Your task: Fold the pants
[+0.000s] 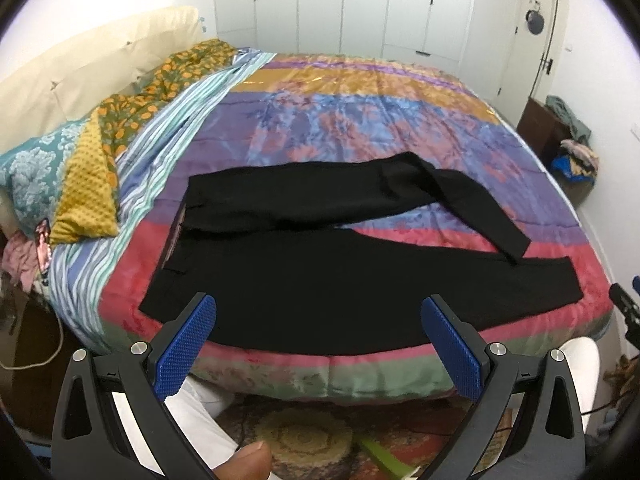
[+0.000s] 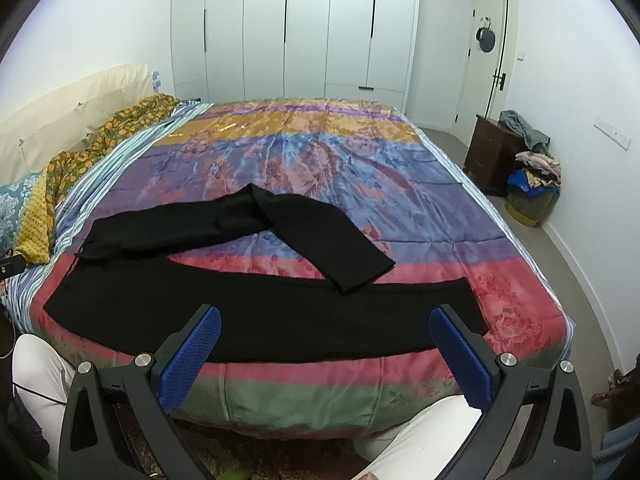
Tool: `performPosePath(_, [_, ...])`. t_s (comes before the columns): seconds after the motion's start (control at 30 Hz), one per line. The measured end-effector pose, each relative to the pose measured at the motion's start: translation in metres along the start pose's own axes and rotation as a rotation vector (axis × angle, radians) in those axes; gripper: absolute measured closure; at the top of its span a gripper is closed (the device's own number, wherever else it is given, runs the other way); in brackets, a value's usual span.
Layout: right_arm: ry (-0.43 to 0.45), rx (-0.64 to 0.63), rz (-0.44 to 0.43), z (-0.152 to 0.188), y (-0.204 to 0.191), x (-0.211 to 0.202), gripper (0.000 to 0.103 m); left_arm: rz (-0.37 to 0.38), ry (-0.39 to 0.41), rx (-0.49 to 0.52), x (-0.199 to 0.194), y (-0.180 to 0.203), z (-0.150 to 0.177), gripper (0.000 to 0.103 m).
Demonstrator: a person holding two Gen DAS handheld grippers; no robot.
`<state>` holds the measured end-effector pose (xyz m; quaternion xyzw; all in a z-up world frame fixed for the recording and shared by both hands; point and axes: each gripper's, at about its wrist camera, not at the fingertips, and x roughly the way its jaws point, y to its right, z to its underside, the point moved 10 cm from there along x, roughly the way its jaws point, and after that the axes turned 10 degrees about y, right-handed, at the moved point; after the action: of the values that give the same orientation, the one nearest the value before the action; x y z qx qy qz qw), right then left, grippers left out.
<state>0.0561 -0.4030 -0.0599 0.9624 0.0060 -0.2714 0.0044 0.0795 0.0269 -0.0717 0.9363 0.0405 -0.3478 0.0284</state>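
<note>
Bed (image 2: 360, 168) with multicolour quilt; black pants (image 2: 248, 320) spread flat just beyond fingers; pillows (image 1: 80, 184) far left.

2 wrist views from the bed's (image 1: 280, 376) near edge, facing across it, sharing black pants (image 1: 320, 300) and wardrobe (image 2: 288, 28).
</note>
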Motion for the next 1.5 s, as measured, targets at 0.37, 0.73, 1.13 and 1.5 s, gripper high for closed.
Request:
performPosePath(0.37, [-0.025,-0.004,-0.010,0.006,-0.009,0.004,0.000,-0.052,0.036,0.004,0.000,-0.005,-0.002,0.000])
performPosePath(0.73, [-0.039,-0.010,-0.014,0.015,-0.016,0.006,0.000,-0.075,0.194,0.019,-0.010,-0.006,-0.014,0.000])
performPosePath(1.13, [-0.040,-0.025,-0.016,0.016,-0.022,0.008,0.000,-0.051,0.153,0.033,-0.011,0.000,-0.008,0.000])
performPosePath(1.5, [-0.041,-0.028,-0.016,0.018,-0.023,0.008,0.000,-0.057,0.184,0.046,-0.019,0.003,-0.011,0.000])
